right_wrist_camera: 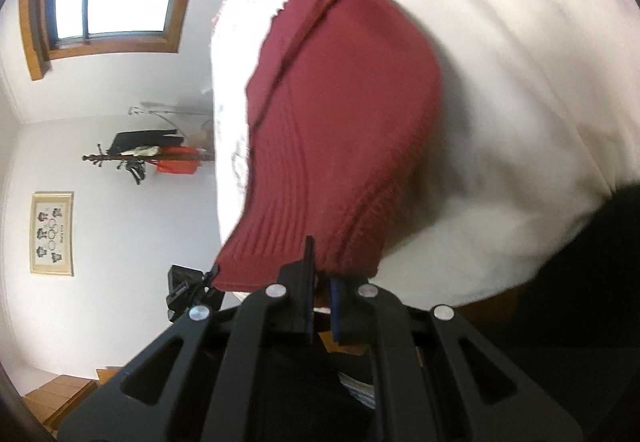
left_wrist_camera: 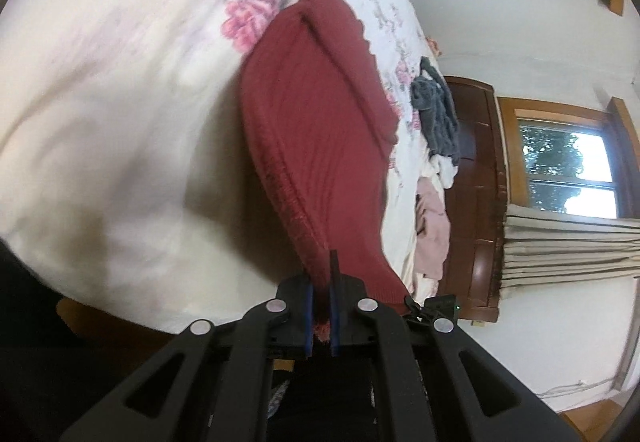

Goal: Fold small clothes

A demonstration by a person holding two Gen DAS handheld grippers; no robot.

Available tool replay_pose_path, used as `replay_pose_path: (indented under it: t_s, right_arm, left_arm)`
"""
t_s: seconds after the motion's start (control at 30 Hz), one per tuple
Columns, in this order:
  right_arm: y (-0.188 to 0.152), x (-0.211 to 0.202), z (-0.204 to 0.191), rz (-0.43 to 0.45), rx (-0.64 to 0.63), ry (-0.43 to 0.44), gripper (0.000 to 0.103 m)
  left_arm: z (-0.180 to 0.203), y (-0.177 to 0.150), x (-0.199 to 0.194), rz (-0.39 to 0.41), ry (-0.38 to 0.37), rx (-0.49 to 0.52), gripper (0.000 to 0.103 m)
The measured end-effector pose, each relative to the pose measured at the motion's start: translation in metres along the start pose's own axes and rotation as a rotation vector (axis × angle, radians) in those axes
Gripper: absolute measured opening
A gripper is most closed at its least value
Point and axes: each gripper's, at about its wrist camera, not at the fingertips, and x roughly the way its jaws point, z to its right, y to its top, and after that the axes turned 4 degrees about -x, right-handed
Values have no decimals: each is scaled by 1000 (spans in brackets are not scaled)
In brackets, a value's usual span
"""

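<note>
A dark red ribbed knit garment (left_wrist_camera: 320, 130) hangs lifted above the cream floral bedspread (left_wrist_camera: 112, 114), stretched between both grippers. My left gripper (left_wrist_camera: 321, 302) is shut on one corner of its ribbed hem. In the right wrist view the same red garment (right_wrist_camera: 340, 130) fills the middle, and my right gripper (right_wrist_camera: 321, 290) is shut on the hem's other corner. The far end of the garment trails toward the bed; a sleeve (left_wrist_camera: 348, 54) lies folded over the body. The other gripper's tip (left_wrist_camera: 436, 304) shows just past the hem.
A pile of grey, white and pink clothes (left_wrist_camera: 436, 146) lies on the bed near a wooden headboard (left_wrist_camera: 476, 198). Windows (left_wrist_camera: 568, 170) with curtains stand behind. A coat rack (right_wrist_camera: 152, 156) and a framed picture (right_wrist_camera: 52, 234) are against the white wall.
</note>
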Motion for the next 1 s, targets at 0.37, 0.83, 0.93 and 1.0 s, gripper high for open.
replay_pose_path:
  t_s: [0.37, 0.83, 0.93, 1.0]
  right_arm:
    - [61, -12, -40, 40, -63, 25, 4]
    - [173, 18, -44, 55, -31, -48, 4]
    - [200, 35, -39, 42, -20, -79, 4]
    - [217, 48, -35, 28, -13, -100, 4]
  left_arm:
    - [59, 49, 4, 18, -32, 46, 5]
    - [85, 169, 42, 37, 20, 1, 5]
    - [81, 198, 57, 38, 44, -28, 5]
    - [75, 217, 69, 36, 62, -51, 5]
